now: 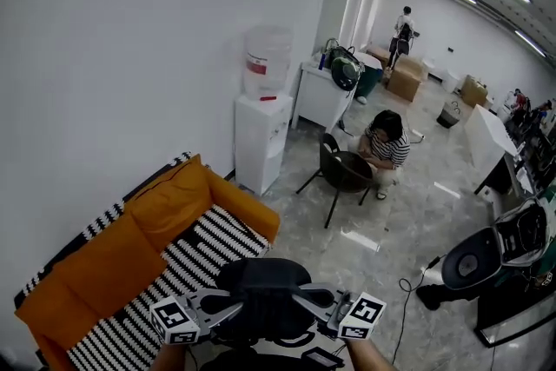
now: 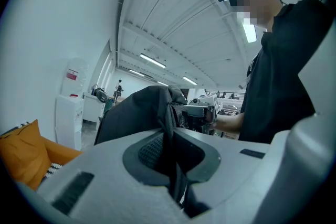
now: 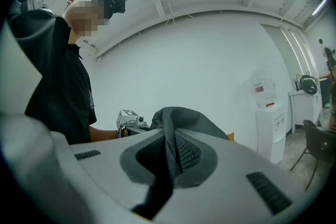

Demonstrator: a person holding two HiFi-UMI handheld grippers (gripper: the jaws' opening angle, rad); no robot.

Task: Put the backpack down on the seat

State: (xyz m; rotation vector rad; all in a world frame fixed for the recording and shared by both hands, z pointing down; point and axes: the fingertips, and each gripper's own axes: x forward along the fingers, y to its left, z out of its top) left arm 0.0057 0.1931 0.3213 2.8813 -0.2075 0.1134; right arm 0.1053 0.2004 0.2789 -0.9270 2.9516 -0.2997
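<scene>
I hold the black backpack point(image 1: 261, 295) up between my two tools. My left hand-held gripper point(image 2: 170, 157) is pressed together on a fold of its fabric. My right hand-held gripper point(image 3: 169, 160) pinches another fold the same way. In each gripper view the cloth runs up between the jaws. In the head view the backpack hangs low in front of me with a gripper on either side, at the near end of the orange sofa point(image 1: 130, 248). The sofa's striped seat point(image 1: 195, 256) lies just beside the pack; I cannot tell whether the pack touches it. A white water dispenser point(image 1: 259, 135) stands past the sofa's far end.
</scene>
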